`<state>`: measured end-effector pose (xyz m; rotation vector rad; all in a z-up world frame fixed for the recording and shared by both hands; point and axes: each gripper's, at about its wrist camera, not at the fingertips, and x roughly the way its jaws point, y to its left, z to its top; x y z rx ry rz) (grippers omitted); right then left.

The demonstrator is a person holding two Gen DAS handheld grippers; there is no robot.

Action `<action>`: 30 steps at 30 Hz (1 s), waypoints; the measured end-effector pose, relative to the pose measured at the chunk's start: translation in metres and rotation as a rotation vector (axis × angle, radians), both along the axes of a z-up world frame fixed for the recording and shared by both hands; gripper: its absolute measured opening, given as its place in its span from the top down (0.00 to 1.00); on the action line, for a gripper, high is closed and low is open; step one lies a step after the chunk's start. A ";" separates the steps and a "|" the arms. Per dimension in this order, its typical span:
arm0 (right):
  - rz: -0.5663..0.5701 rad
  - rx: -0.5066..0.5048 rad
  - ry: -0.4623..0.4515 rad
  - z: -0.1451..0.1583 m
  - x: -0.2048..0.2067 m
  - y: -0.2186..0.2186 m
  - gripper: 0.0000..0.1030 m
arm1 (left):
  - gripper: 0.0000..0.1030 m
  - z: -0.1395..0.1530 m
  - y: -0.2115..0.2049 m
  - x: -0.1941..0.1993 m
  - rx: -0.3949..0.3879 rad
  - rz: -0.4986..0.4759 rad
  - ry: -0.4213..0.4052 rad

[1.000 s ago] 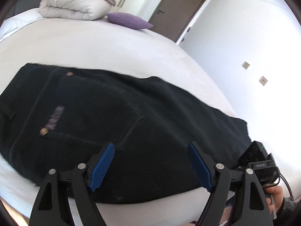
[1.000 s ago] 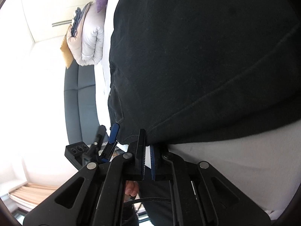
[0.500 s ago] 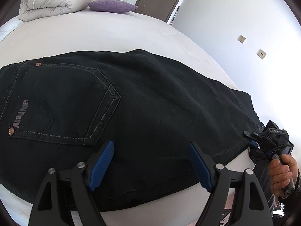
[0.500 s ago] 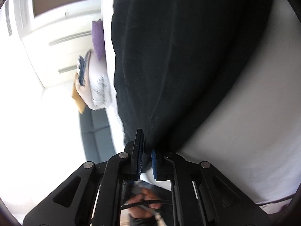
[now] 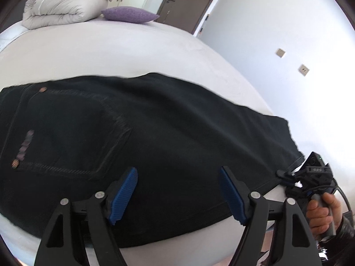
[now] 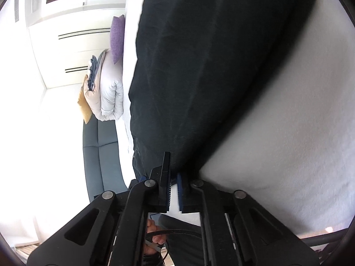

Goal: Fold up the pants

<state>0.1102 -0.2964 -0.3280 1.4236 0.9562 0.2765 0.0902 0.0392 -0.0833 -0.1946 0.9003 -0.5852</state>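
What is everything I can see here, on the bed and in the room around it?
pants: one, black, spread flat across the bed, back pocket up
bed: one, white cover
duvet: one, pale grey, folded at the far end of the bed
cushion: one, purple, beside the duvet
door: one, brown, far wall
wall plates: two, beige, right wall
sofa: one, dark grey-blue, beside the bed
left gripper: black with blue pads, open above the pants' near edge
right gripper: black, shut on the pants' hem corner
right hand: one, on the right gripper's handle
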 end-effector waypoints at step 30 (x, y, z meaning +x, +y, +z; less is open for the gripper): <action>0.053 -0.238 -0.192 0.088 0.000 -0.059 0.95 | 0.29 -0.028 -0.039 -0.017 0.173 -0.118 0.035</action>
